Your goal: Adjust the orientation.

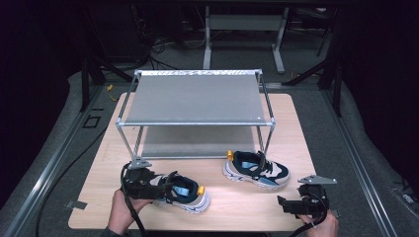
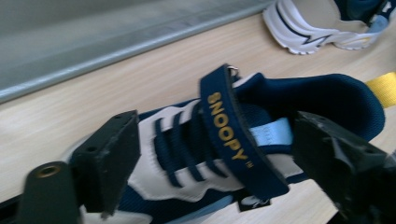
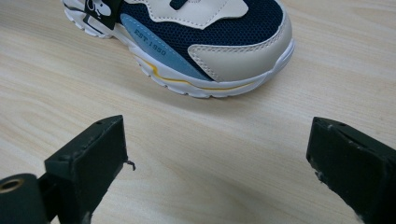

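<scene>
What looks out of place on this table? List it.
The two sneakers are unpaired: the near sneaker and the far sneaker lie apart, heels with yellow tabs facing each other, both outside the two-tier metal shoe rack. The left gripper straddles the near sneaker's laces.

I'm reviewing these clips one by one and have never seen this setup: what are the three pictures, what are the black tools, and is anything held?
A person holds a two-jaw gripper in each hand. The high view looks down on the wooden table; the other two views come from cameras riding on the grippers. On the table stand a metal shelf rack and two sneakers. The left gripper straddles the near sneaker, its jaws on either side of it but not visibly pressing. The right gripper is open above bare table, facing the far sneaker. Nothing is lifted.
</scene>
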The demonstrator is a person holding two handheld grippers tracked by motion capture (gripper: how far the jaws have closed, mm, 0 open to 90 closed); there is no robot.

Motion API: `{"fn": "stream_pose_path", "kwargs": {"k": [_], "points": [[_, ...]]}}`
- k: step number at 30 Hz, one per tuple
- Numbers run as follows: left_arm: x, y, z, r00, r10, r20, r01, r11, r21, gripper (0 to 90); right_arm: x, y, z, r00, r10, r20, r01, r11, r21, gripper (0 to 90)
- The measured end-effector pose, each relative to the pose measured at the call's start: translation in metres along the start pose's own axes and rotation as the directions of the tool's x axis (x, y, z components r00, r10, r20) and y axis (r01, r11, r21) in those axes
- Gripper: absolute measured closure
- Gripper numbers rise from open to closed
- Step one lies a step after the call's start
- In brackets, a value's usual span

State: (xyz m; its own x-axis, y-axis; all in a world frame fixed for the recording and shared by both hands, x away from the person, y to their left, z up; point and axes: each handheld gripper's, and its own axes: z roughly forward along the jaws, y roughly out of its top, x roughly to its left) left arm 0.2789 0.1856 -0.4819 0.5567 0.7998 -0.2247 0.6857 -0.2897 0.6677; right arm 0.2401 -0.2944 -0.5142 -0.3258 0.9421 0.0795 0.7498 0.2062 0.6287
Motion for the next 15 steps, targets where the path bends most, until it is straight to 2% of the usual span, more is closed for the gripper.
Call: {"fn": "stream_pose_path", "kwargs": {"k": [2,3,4,6,9,13,15], "points": [[-0.001,0.001,0.005,0.9997,-0.002,0.025,0.002,1.0,0.001,20.1,0.0,0.0,-0.001,0.9998,-0.005,-0.02,0.005,1.0,0.004,4.8],[-0.001,0.002,0.007,0.9996,-0.003,0.028,0.003,1.0,0.005,24.4,0.0,0.001,-0.002,0.9999,-0.004,-0.01,0.004,1.0,0.005,5.0],[-0.002,0.003,0.009,0.9996,-0.002,0.028,0.002,1.0,0.009,24.8,0.0,0.001,-0.002,1.0,-0.003,-0.003,0.003,1.0,0.007,5.1],[-0.003,0.004,0.011,0.9995,0.01,0.029,-0.011,0.9998,0.018,26.7,0.0,0.001,-0.003,0.9999,-0.004,-0.01,0.004,1.0,0.006,5.4],[-0.005,0.004,0.015,0.9989,0.014,0.045,-0.016,0.9996,0.025,35.3,0.0,0.001,-0.003,1.0,-0.002,-0.006,0.002,1.0,0.008,5.8],[-0.009,0.008,0.018,0.9992,0.036,0.017,-0.037,0.9985,0.042,42.0,-0.002,0.0,-0.002,0.9999,0.01,-0.005,-0.01,1.0,0.006,6.0],[-0.01,0.008,0.019,0.9994,0.034,-0.002,-0.034,0.9986,0.042,50.1,-0.003,0.0,-0.002,0.9999,0.01,-0.004,-0.01,1.0,0.005,6.0]]}}
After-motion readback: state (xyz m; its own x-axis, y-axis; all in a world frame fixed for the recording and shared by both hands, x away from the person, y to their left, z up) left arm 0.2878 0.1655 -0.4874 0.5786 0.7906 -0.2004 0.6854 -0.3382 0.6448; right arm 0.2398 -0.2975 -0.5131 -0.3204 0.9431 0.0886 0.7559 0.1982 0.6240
